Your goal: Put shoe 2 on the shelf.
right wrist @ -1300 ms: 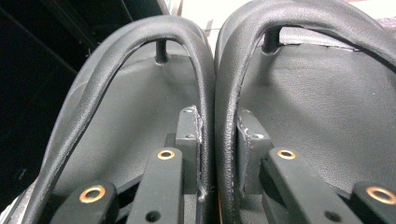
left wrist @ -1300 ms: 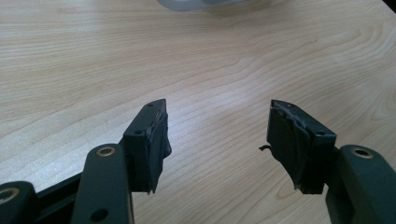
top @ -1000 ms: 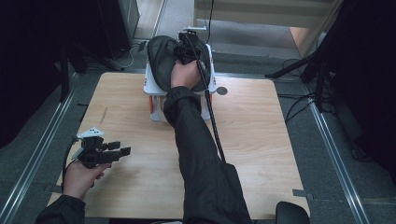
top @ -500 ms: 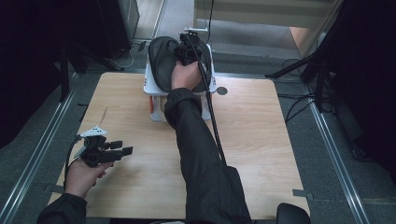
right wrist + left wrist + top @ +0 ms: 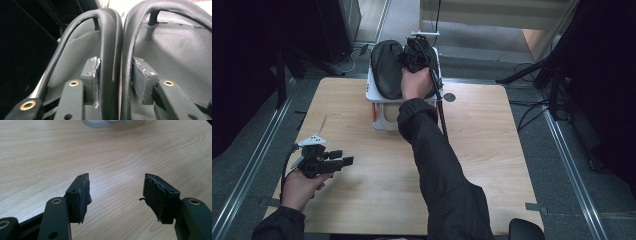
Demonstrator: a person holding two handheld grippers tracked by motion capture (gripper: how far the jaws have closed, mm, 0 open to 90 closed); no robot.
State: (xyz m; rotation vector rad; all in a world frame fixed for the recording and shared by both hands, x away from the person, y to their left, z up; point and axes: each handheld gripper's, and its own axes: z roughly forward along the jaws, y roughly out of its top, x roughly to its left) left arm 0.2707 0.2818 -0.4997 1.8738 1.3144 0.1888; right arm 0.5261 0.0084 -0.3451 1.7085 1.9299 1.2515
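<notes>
Matt black leather-look slippers (image 5: 160, 50), pale smooth wood-grain table (image 5: 112, 152)

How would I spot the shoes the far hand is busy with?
Look to the far edge of the wooden table, where a small white rack stands. On top of it lie two black slippers side by side, their straps touching. They are the dark, rounded shapes on the rack, with the right gripper over them.

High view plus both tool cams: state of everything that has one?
left tool: open, empty, held over the bare table.
right tool: jaws have just been opening, one inside each shoe, both inner walls between them; pads look barely off.
black shoes: side by side on the rack, inner walls touching.
white rack: upright at the table's far edge.
</notes>
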